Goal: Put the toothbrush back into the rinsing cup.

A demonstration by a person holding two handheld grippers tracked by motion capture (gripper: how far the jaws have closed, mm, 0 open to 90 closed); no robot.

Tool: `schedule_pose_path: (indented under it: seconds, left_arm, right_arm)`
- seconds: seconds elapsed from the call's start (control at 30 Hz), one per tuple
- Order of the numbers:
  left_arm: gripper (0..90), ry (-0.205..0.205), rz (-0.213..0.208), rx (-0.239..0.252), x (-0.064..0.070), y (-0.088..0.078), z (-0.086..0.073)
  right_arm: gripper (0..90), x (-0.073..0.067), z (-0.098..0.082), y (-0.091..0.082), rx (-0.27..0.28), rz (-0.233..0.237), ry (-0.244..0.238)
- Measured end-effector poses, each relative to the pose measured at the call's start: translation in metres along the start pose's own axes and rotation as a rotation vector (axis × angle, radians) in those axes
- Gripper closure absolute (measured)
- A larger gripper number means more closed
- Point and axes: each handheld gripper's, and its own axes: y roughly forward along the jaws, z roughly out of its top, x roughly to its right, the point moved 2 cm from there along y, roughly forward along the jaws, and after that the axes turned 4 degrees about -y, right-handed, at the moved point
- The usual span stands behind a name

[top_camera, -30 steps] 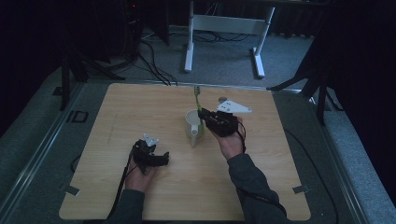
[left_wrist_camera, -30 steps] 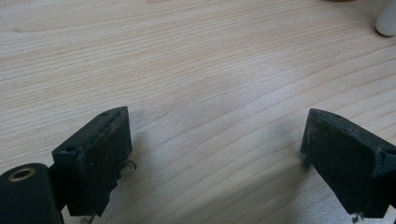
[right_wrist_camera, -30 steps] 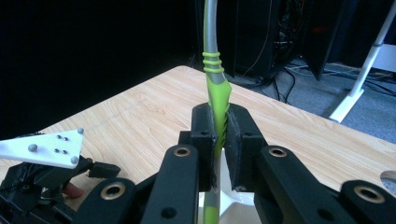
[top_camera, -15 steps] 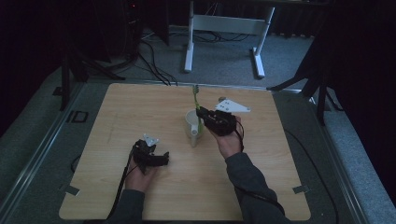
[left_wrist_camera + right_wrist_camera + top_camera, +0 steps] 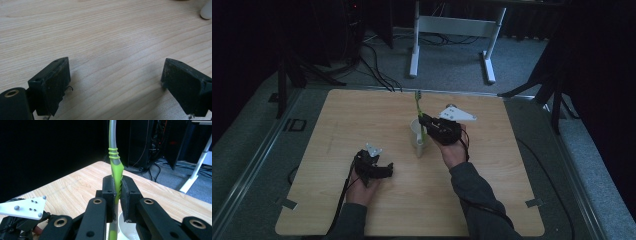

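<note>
Green and grey, the toothbrush [image 5: 115,173] stands straight up between the jaws of the right claw [image 5: 117,195], which is squeezed tight on its handle. In the high view the right claw [image 5: 428,125] sits a little right of the middle of the frame, and the toothbrush [image 5: 418,102] pokes up from it with the brush end at the top. Its lower end hangs over the white cup [image 5: 416,137], just below and left of that claw. I think it is held upright so it can slide down into the cup [image 5: 126,227] and stand there. The left claw [image 5: 384,171] rests low on the wooden counter [image 5: 342,115], in the lower left part of the frame, well apart from the cup. Its jaws stand wide with nothing between them but bare counter [image 5: 105,40]. It seems to wait out of the way so the right hand has room to work.
</note>
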Motion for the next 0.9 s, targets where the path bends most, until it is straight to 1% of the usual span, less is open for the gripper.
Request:
schedule_pose_path:
  seconds: [0.3, 0.47, 0.63, 0.9]
  left_arm:
    - [9.2, 0.000, -0.001, -0.001, 0.000, 0.000, 0.000]
    - [9.2, 0.000, -0.001, -0.001, 0.000, 0.000, 0.000]
    - [9.2, 0.000, -0.001, -0.001, 0.000, 0.000, 0.000]
    - [9.2, 0.000, -0.001, 0.000, 0.000, 0.000, 0.000]
  right_arm:
    - [82.2, 0.000, -0.003, 0.008, -0.003, 0.002, 0.003]
    - [82.2, 0.001, -0.005, 0.010, -0.001, 0.001, 0.006]
    - [82.2, 0.000, -0.009, 0.013, -0.002, 0.000, -0.003]
    - [82.1, 0.001, -0.012, 0.015, -0.001, 0.003, -0.004]
